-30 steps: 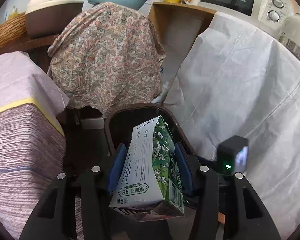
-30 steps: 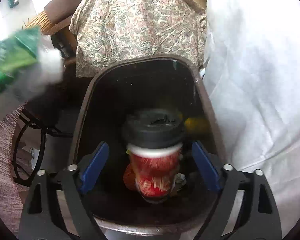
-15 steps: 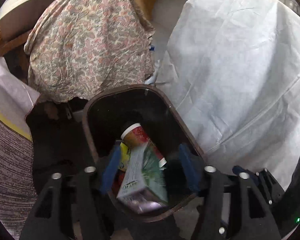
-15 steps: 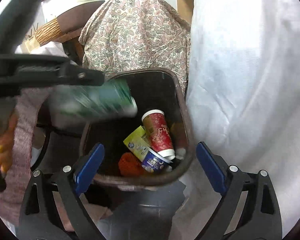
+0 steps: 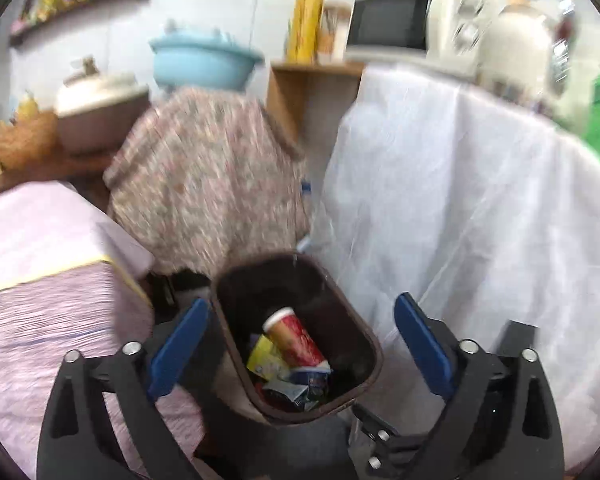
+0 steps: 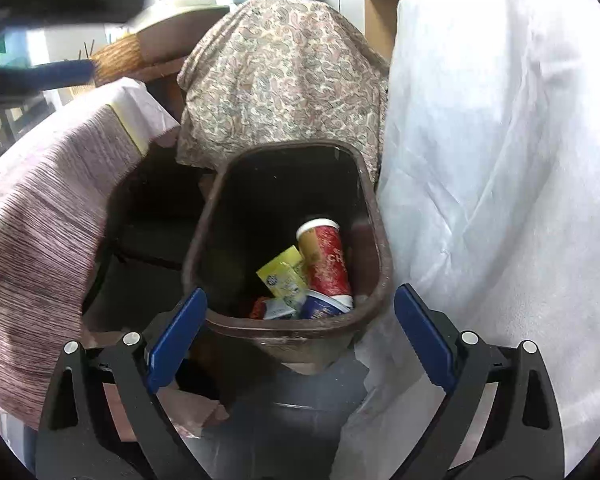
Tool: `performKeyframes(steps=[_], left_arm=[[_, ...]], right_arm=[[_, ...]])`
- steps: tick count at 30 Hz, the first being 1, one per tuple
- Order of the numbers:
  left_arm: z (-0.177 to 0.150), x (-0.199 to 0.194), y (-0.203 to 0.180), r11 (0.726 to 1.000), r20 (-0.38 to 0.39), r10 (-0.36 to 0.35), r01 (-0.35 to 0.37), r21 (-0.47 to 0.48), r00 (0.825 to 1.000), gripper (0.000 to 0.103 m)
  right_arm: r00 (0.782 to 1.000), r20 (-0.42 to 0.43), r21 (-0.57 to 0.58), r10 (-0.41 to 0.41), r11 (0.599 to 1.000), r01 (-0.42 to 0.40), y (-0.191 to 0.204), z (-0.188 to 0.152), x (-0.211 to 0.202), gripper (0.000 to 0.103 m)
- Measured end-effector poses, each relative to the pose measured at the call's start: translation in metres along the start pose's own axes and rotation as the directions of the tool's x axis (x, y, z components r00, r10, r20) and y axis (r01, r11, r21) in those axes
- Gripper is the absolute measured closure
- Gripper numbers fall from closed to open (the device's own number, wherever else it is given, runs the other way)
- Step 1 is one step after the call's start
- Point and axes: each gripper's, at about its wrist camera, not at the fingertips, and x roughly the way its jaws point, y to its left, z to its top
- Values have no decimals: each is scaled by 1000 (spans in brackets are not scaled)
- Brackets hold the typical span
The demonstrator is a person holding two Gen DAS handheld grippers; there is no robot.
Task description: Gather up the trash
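Note:
A brown trash bin stands on the floor below both grippers. A red paper cup lies inside it against a yellow packet and crumpled wrappers. My left gripper hangs above the bin, its jaws opening with nothing between them. The right wrist view shows the same bin, the red cup and the yellow packet. My right gripper stands open and empty above the bin's near rim. The left gripper's fingers blur past at that view's upper left.
A white sheet hangs right of the bin, a paisley cloth covers something behind it, and a purple striped cloth lies to the left. Behind them are a microwave, a blue basin and a pot.
The left gripper let go of the green milk carton, which fell into the bin, then spread wide and lifted away. The right gripper dropped the red cup in and drew back upward.

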Motion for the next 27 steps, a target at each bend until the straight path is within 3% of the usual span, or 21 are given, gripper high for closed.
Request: performKeyframes(steps=[5, 8, 9, 13, 16, 20, 23, 26, 27], left_arm=[[-30, -91, -1, 993, 137, 119, -119, -7, 983, 6], [-55, -140, 2, 973, 190, 229, -225, -43, 955, 6], [-62, -154, 3, 965, 204, 263, -256, -57, 943, 6], [-91, -210, 9, 900, 279, 435, -402, -169, 856, 5], [-107, -235, 10, 847, 282, 526, -463, -261, 802, 5], [-122, -252, 5, 767, 232, 633, -561, -311, 738, 5], [-135, -263, 0, 749, 231, 655, -576, -327, 720, 5], [-144, -274, -7, 744, 240, 662, -582, -328, 710, 5], [-146, -277, -10, 734, 240, 674, -594, -330, 699, 5]], right_arm=[[997, 68, -36, 30, 999, -27, 24, 6, -28, 7], [991, 119, -54, 66, 997, -60, 39, 11, -50, 6], [987, 139, -63, 78, 996, -70, 46, 13, -60, 6], [964, 234, -99, 126, 989, -106, 70, 9, -101, 6], [940, 297, -148, 166, 981, -126, 89, 0, -133, 6], [900, 356, -191, 251, 962, -193, 108, -15, -179, 6], [875, 380, -217, 300, 949, -231, 118, -29, -209, 6], [859, 415, -240, 299, 947, -214, 126, -39, -234, 6], [854, 428, -247, 296, 947, -205, 128, -42, -241, 6]])
